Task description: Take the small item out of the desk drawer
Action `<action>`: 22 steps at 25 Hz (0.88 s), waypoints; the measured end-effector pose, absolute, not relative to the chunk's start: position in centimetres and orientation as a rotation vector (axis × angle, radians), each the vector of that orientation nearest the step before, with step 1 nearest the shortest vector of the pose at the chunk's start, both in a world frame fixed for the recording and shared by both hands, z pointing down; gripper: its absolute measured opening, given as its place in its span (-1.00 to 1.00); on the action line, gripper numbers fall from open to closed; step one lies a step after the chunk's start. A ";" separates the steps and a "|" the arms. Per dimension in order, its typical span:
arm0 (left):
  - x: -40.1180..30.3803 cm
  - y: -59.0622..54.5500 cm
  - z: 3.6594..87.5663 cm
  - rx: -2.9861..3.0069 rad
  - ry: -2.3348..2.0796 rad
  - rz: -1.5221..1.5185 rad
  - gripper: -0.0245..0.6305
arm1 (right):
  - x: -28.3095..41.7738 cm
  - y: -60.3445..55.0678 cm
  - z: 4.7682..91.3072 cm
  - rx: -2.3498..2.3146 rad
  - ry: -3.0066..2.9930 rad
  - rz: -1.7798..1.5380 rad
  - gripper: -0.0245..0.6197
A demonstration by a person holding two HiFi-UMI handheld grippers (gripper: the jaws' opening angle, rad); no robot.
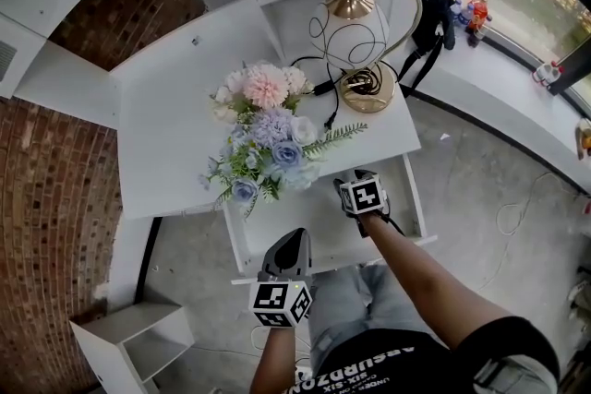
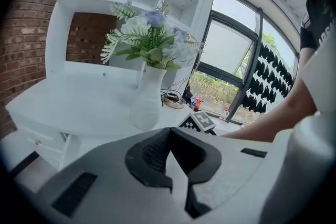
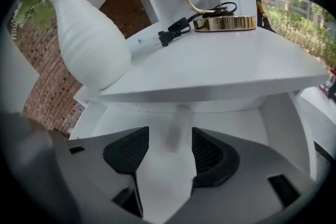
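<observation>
The drawer [image 1: 314, 221] stands pulled out under the desk's [image 1: 166, 106] front edge. The right gripper [image 3: 169, 139] reaches into it with its fingers spread wide. The small item [image 3: 177, 124], a pale, blurred stick-like piece, lies on the drawer floor towards the back wall, below the desk's front edge. It lines up with the gap between the fingers, its near end about level with their tips and touching neither pad. The left gripper [image 2: 169, 136] hangs at the drawer's front edge, its fingers pressed together at the tips on nothing. On the desk, a white vase [image 3: 89, 39] of flowers stands near the front edge, and a gold lamp [image 1: 365, 51] stands towards the right edge.
</observation>
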State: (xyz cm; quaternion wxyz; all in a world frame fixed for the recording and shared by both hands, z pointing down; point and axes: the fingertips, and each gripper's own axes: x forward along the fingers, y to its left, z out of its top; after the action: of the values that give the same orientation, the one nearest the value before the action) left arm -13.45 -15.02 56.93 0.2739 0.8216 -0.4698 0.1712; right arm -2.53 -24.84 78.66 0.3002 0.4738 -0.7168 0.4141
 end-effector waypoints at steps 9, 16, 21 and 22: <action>-13.5 -15.2 57.3 2.207 -1.250 0.460 -0.92 | -2.6 -25.4 80.5 1.267 -1.883 1.094 -0.18; -14.0 -14.9 57.7 2.192 -1.252 0.461 -0.92 | -2.6 -24.9 82.0 1.247 -1.820 1.080 -0.19; -14.5 -14.9 58.0 2.181 -1.254 0.464 -0.92 | -2.6 -24.8 82.4 1.256 -1.811 1.083 -0.30; -14.5 -15.0 58.0 2.180 -1.255 0.463 -0.92 | -2.7 -24.7 82.4 1.255 -1.812 1.088 -0.33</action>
State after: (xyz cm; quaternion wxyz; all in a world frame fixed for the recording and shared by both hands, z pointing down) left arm -14.52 -14.98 58.01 0.2878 0.8163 -0.4698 0.1734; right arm -2.68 -24.75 82.44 0.3353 0.4811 -0.6944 0.4170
